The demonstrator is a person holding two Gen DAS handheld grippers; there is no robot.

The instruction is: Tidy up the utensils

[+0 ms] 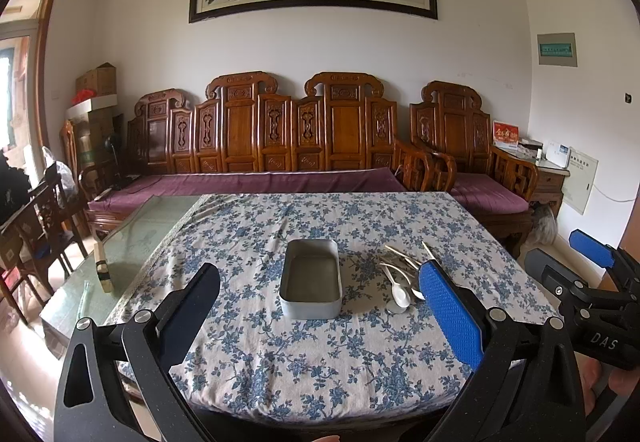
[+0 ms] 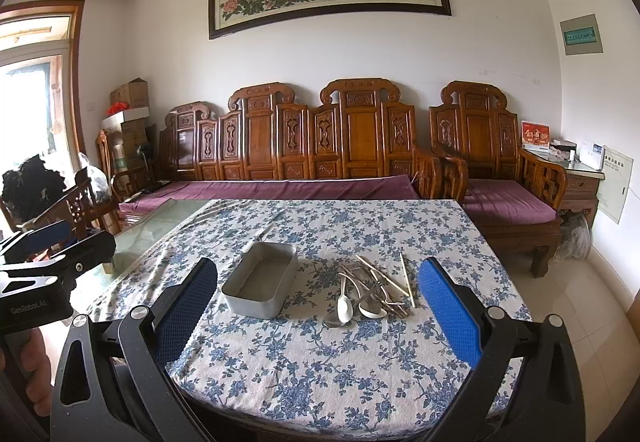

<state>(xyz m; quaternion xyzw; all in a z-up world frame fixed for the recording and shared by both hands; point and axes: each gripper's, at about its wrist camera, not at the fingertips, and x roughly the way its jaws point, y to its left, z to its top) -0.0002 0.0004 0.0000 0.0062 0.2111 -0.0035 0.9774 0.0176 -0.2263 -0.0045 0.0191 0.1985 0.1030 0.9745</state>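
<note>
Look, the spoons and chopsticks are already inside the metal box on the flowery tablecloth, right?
Not quite. The metal box is empty. The spoons and chopsticks lie in a heap on the flowery tablecloth, beside the box, not in it. The right wrist view shows this best. The rest is right.

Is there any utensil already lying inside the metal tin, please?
No, the metal tin shows only its bare floor, while the utensils lie heaped on the tablecloth beside it.
</note>
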